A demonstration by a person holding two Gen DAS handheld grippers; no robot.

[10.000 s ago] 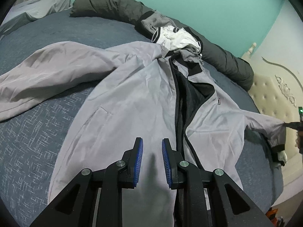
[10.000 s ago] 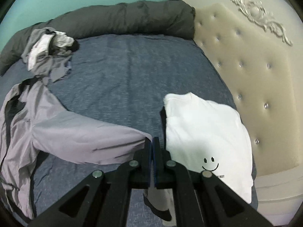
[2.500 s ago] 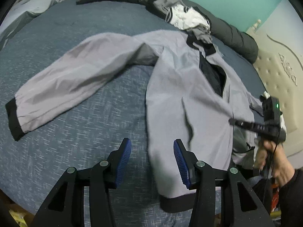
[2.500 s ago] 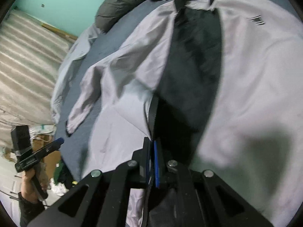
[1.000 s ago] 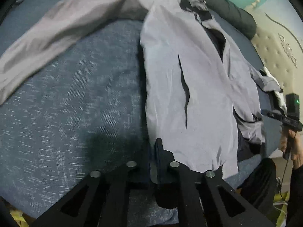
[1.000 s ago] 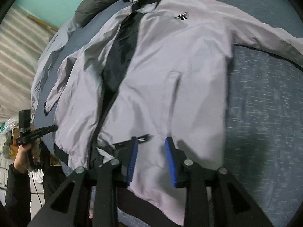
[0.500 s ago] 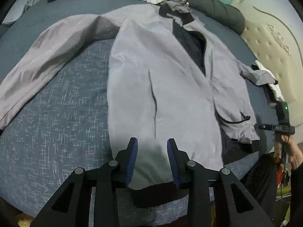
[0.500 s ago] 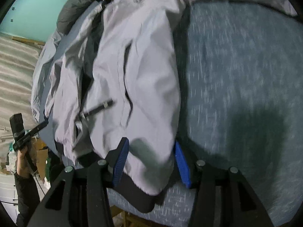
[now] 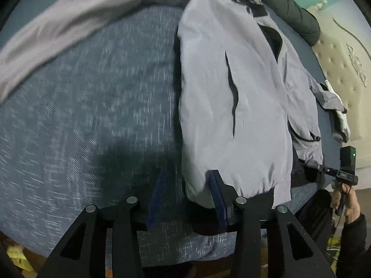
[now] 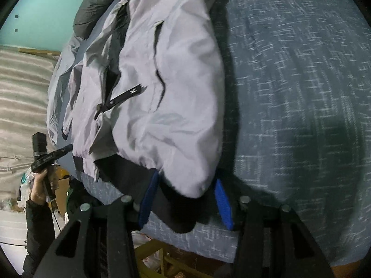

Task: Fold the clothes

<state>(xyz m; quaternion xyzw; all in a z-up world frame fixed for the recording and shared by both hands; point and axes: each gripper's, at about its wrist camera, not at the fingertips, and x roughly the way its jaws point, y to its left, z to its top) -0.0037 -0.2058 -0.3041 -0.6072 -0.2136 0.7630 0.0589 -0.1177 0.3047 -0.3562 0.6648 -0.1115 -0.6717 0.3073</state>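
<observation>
While the grey jacket [image 9: 231, 97] lies spread on the blue bed [image 9: 92, 115], its black hem sits at the near edge and its collar points toward the far edge, where a dark duvet [image 9: 292, 11] is rolled. One sleeve [image 9: 69, 20] stretches off toward the bed's far left corner. The left gripper [image 9: 185, 197] is opening, its jaws about half apart, with the jacket's near left hem corner between them. The right gripper [image 10: 183, 199] is closing, its blue pads [image 10: 222, 203] on either side of the opposite hem corner; they do not yet clearly pinch it. A tufted headboard [image 9: 343, 74] stands along the bed's right edge.
</observation>
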